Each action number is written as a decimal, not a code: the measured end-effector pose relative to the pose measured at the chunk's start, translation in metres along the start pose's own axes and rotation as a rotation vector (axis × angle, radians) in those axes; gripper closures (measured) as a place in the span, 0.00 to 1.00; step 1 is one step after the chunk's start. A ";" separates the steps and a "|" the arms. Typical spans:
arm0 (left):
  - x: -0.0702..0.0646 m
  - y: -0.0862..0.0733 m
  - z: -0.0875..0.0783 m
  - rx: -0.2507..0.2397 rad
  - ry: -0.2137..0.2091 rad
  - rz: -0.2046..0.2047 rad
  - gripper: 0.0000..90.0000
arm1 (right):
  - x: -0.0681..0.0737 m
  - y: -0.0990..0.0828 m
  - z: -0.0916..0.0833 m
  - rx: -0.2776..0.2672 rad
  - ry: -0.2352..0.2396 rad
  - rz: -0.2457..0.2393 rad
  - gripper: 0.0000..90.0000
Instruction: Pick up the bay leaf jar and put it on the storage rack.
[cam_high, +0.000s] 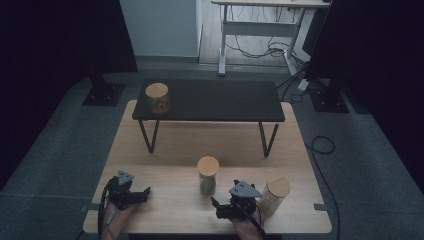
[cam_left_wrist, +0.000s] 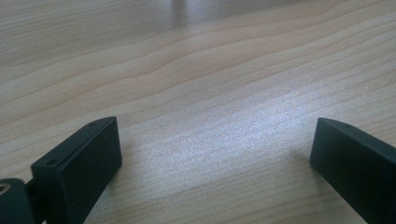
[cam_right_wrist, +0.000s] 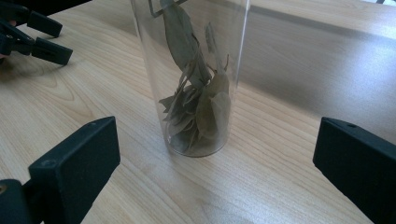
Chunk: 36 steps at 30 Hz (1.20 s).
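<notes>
Leaf jar (cam_right_wrist: 191, 79), clear glass holding dried leaves, stands upright before the wide-open right tool (cam_right_wrist: 215, 172).

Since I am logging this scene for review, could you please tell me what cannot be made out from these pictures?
- Leaf jar: right gripper view's top edge cuts off its lid.
- Right-hand jar: high view, contents too small and dim; the right gripper covers its lower left.
- Shelf jar: high view, contents too dark.
- Left gripper: left gripper view, open jaws cut by the frame edges.

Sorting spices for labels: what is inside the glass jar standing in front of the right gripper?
Dried leaves fill the lower part of the glass jar. Its wooden lid hides the contents from above.
</notes>
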<state>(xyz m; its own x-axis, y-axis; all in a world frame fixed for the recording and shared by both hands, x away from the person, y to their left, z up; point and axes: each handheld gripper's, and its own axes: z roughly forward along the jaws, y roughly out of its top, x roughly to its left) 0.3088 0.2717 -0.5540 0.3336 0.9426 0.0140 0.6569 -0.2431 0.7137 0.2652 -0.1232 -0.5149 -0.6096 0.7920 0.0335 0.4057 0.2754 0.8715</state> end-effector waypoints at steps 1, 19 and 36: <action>0.000 0.000 0.000 0.000 0.000 0.000 0.02 | 0.000 0.001 0.000 -0.001 0.001 -0.001 0.00; 0.000 0.000 0.000 0.000 0.000 0.000 0.02 | 0.002 0.005 0.016 0.001 0.009 -0.017 0.01; 0.000 0.000 0.000 0.000 0.000 0.000 0.02 | 0.003 0.008 0.031 0.001 0.019 -0.032 0.01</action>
<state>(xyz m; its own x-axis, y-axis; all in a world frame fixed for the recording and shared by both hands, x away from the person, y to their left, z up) 0.3088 0.2717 -0.5540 0.3335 0.9427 0.0140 0.6569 -0.2430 0.7138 0.2882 -0.1015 -0.5228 -0.6350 0.7724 0.0149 0.3867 0.3011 0.8716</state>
